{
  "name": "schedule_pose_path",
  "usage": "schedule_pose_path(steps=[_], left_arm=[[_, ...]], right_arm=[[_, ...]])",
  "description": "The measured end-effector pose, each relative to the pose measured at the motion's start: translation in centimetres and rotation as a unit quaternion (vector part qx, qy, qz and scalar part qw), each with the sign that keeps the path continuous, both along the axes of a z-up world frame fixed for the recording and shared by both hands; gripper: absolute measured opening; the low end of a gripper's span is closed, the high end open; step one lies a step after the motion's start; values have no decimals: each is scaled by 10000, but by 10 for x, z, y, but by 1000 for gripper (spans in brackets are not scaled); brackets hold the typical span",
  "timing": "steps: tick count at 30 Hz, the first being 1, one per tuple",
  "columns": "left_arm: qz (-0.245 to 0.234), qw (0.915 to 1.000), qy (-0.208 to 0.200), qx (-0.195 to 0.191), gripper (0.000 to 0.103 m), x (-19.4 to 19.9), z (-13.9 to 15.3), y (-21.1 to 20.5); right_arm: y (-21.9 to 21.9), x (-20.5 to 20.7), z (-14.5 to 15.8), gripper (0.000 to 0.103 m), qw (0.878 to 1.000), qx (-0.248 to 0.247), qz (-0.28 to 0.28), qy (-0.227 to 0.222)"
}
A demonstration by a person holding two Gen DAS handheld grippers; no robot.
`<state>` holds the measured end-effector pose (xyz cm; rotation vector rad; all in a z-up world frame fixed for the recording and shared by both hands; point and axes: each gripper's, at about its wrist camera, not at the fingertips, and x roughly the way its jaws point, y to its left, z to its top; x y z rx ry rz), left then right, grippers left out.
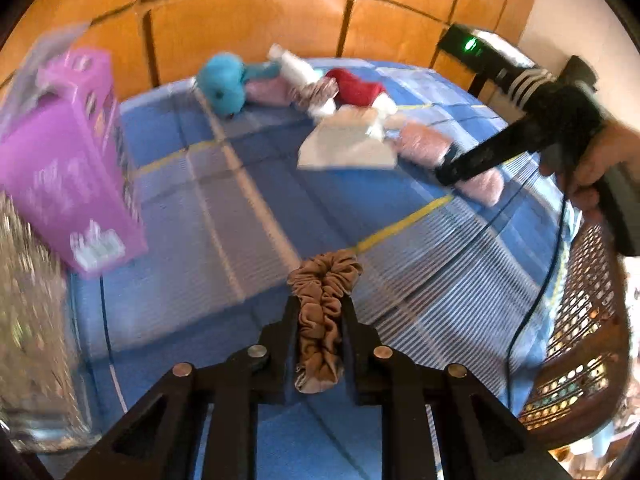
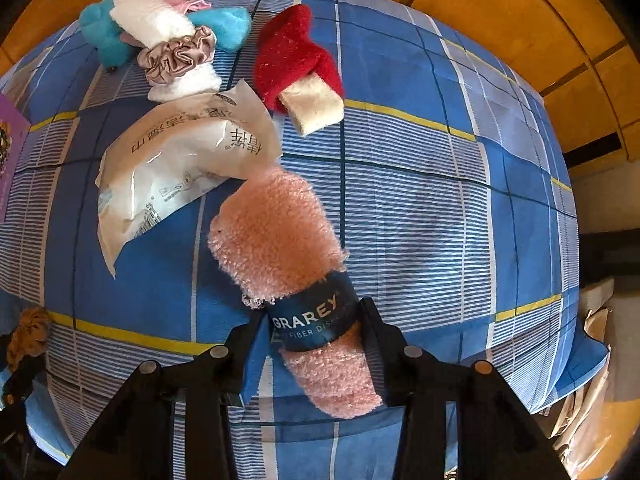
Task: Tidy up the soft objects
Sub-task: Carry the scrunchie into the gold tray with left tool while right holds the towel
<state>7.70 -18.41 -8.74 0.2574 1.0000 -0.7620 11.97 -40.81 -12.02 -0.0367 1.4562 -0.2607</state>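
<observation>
My left gripper (image 1: 320, 304) is shut on a brown scrunchie (image 1: 322, 320), held just above the blue plaid cloth (image 1: 248, 216); the scrunchie (image 2: 30, 336) also shows at the left edge of the right wrist view. My right gripper (image 2: 312, 312) points down at a rolled pink cloth (image 2: 276, 232), and its fingers press the dark blue band around the roll from both sides. In the left wrist view the right gripper (image 1: 452, 168) sits on the pink roll (image 1: 424, 142), held by a hand.
Beyond the roll lie a white wipes packet (image 2: 180, 160), a red and cream cloth (image 2: 292, 60), a satin scrunchie (image 2: 180, 56), a white roll (image 2: 148, 20) and a blue plush (image 2: 100, 36). A purple box (image 1: 68, 176) stands left. A wicker chair (image 1: 576, 340) is right.
</observation>
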Motion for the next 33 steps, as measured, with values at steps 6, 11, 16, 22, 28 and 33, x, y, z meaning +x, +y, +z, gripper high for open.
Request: schedule_pose_path(steps=[6, 11, 16, 22, 28, 33], left_arm=[[-124, 9985, -447, -275, 18, 29, 66, -30], [344, 9951, -824, -427, 18, 89, 126, -26], [1417, 9798, -1354, -408, 19, 147, 169, 40], [2521, 9541, -1574, -358, 19, 146, 173, 161], [3144, 9358, -1562, -318, 19, 84, 138, 265], [3603, 9226, -1318, -408, 20, 24, 98, 315]], right_arm=[[-13, 4, 0, 43, 9998, 163, -103, -53], [-31, 4, 7, 44, 9990, 383, -225, -97], [-46, 1, 8, 44, 9980, 535, -316, -114], [-56, 0, 6, 46, 9980, 545, -319, -72], [-61, 1, 6, 46, 9987, 444, -249, -36], [-54, 3, 6, 45, 9998, 189, -83, 40]])
